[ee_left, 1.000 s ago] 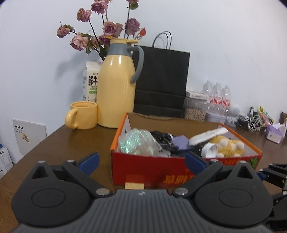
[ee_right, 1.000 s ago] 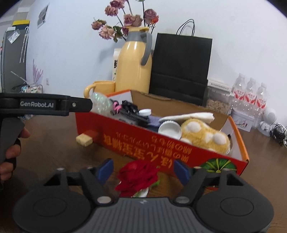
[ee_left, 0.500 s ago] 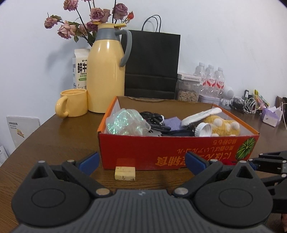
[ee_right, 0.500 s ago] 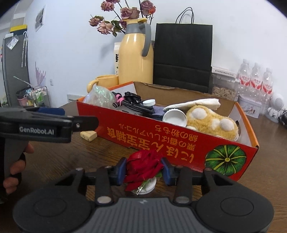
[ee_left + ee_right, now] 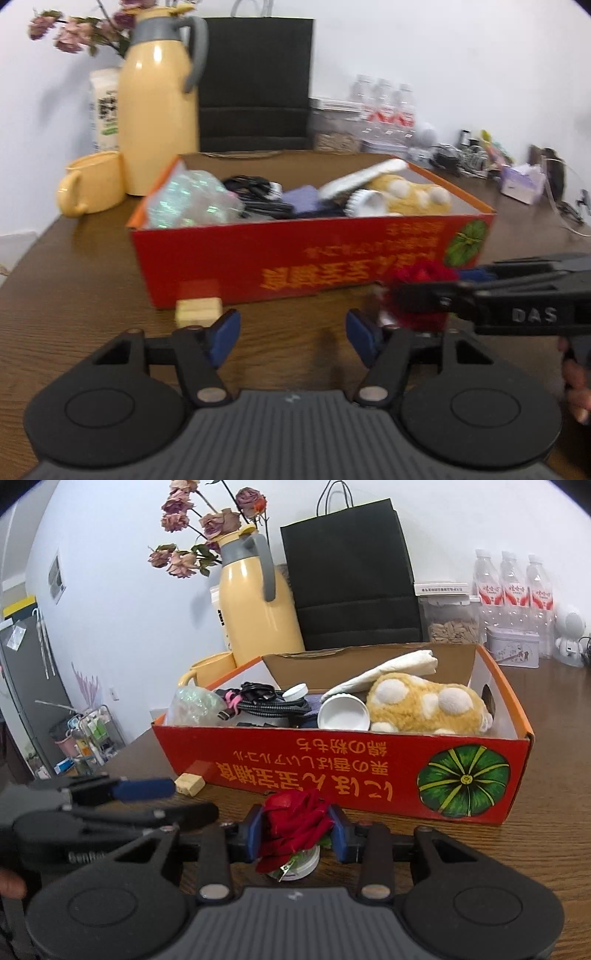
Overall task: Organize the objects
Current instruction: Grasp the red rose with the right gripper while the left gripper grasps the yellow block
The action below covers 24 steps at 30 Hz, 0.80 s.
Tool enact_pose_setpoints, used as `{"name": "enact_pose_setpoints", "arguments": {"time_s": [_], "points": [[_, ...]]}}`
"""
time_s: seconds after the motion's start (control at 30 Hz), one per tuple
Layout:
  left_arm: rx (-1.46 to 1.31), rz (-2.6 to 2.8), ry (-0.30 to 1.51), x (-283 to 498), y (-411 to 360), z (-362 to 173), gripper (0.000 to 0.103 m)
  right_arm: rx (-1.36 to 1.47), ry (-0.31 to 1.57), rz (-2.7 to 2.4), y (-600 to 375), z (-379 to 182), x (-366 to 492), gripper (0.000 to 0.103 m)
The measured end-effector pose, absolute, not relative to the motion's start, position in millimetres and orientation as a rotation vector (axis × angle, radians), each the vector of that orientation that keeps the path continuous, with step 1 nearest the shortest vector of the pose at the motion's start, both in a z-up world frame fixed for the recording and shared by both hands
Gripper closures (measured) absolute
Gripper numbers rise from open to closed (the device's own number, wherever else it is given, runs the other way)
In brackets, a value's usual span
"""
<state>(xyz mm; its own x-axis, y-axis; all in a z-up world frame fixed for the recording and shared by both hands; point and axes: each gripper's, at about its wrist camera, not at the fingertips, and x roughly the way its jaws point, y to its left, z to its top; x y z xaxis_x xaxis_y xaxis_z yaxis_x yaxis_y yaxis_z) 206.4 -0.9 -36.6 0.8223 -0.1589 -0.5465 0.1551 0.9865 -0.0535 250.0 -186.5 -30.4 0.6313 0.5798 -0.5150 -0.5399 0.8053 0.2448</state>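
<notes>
Most of the sorting looks done, by my reading: the red box (image 5: pixel 332 768) ahead of both tools already holds a plush toy (image 5: pixel 424 709), a white lid (image 5: pixel 343 712), a cable bundle (image 5: pixel 266 701), a crinkled clear bag (image 5: pixel 192 199), a folded white cloth (image 5: pixel 388 672) and something dark purple I can't identify.

Two loose items left on the desk (image 5: pixel 74 280), I judge.

My right hand-held gripper (image 5: pixel 297 834) is pinching the red rose (image 5: pixel 295 819) between its blue pads; its jaws have just been closing on it. The rose sits on a small white base, just short of the box's near wall. It is not yet in the box.

My left hand-held gripper (image 5: pixel 291 336) is spread, with nothing between the pads; its jaws have just been narrowing. The tan block (image 5: pixel 197 308) lies just ahead of its left finger, beside the box wall.

Count: one box, one rose, one block, one plush, one yellow jug (image 5: pixel 255 609), one mug (image 5: pixel 92 184), one black bag (image 5: pixel 351 572), three water bottles (image 5: pixel 513 587).
</notes>
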Motion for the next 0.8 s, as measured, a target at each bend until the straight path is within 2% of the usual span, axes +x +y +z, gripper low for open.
{"name": "enact_pose_setpoints", "arguments": {"time_s": [0.4,0.8], "points": [[0.031,-0.290,0.618,204.1,-23.5,-42.8,0.039,0.116,0.615,0.668,-188.0,-30.1,250.4,0.068],[0.053,-0.286,0.588,201.0,-28.5,-42.1,0.035,0.110,0.582,0.675,-188.0,-26.9,245.5,0.068]]}}
